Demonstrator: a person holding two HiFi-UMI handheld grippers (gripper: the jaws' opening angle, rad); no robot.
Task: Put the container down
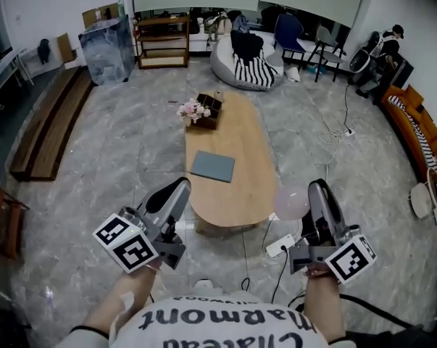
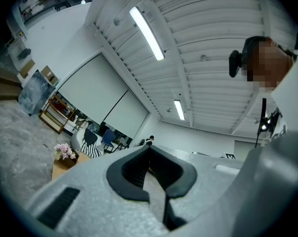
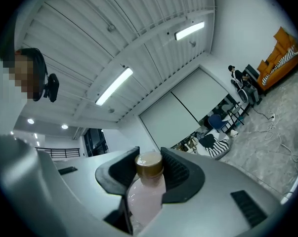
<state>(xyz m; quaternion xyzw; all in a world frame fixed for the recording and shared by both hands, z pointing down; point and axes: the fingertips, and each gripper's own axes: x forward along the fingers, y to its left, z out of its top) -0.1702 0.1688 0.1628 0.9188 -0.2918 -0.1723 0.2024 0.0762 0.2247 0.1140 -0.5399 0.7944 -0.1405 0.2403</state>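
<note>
My right gripper [image 1: 314, 194] is shut on a pale pink bottle [image 1: 291, 201] and holds it in the air near the right end of the oval wooden table [image 1: 243, 180]. In the right gripper view the bottle [image 3: 147, 194] with its brown cap [image 3: 149, 165] stands between the dark pads [image 3: 176, 174], and the view points up at the ceiling. At the table's near left edge my left gripper [image 1: 176, 192] is also raised. The left gripper view shows its jaws [image 2: 150, 168] shut with nothing in them.
On the table lie a grey flat pad [image 1: 212, 166] and, at the far end, a dark box with pink flowers [image 1: 196, 111]. A white power strip [image 1: 280, 246] and cables lie on the marble floor by my feet. A beanbag [image 1: 241, 65] and chairs stand beyond.
</note>
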